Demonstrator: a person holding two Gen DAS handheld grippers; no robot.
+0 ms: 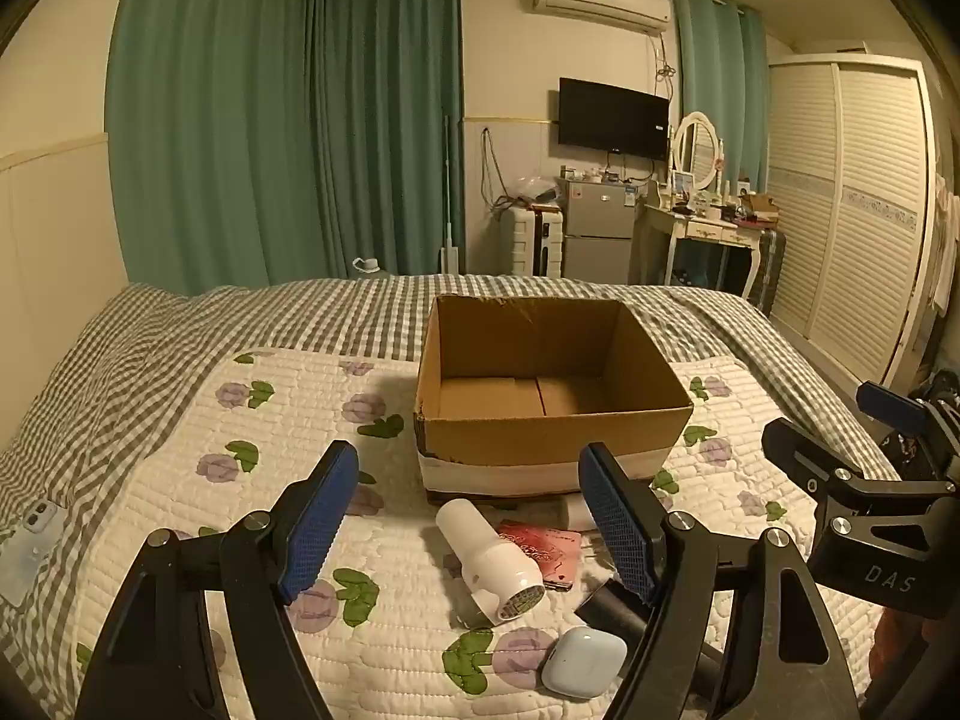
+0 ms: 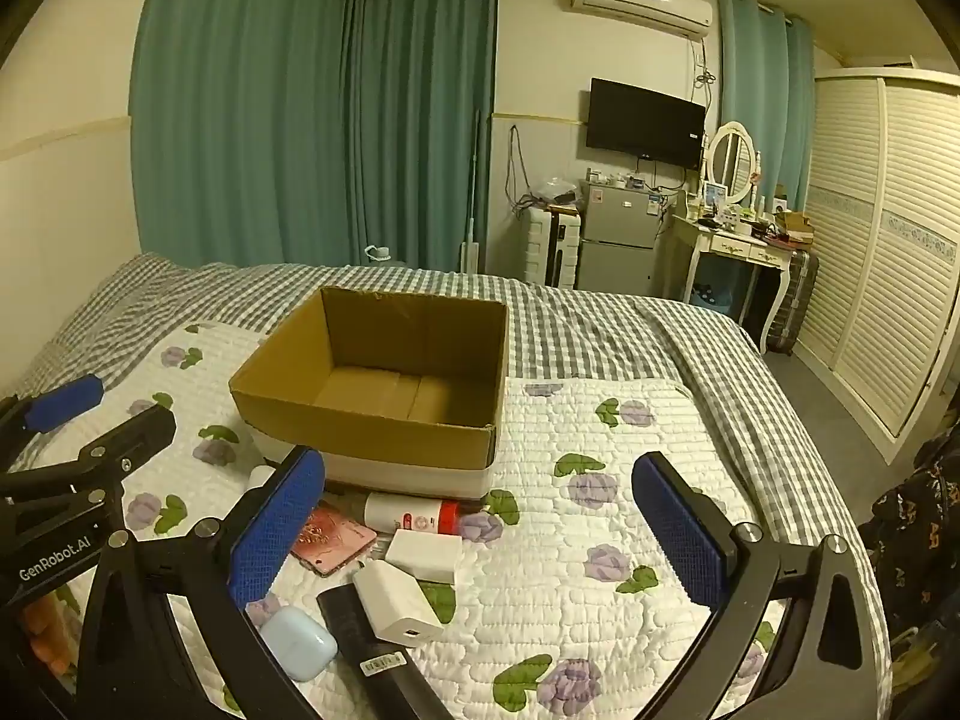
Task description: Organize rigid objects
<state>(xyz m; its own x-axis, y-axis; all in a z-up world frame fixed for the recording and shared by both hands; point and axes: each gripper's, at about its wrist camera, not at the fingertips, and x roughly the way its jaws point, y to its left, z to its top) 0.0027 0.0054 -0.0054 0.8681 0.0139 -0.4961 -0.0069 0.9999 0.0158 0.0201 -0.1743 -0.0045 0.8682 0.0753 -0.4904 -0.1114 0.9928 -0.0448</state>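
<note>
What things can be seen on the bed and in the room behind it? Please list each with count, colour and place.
cardboard box: 1, brown with white band, middle of quilt, open, nothing visible inside
white bottle: 1, lying in front of the box
red-capped tube: 1, white, against the box front
pink card pack: 1, flat, beside the tube
white chargers: 2, near the tube
earbud case: 1, pale blue, closest to the cameras
black bar: 1, partly under a charger
phone: 1, pale, left bed edge
quilt: 1, white with purple flowers
television: 1, black, on wall
fridge: 1, grey
left gripper: blue jaws open
right gripper: blue jaws open
</note>
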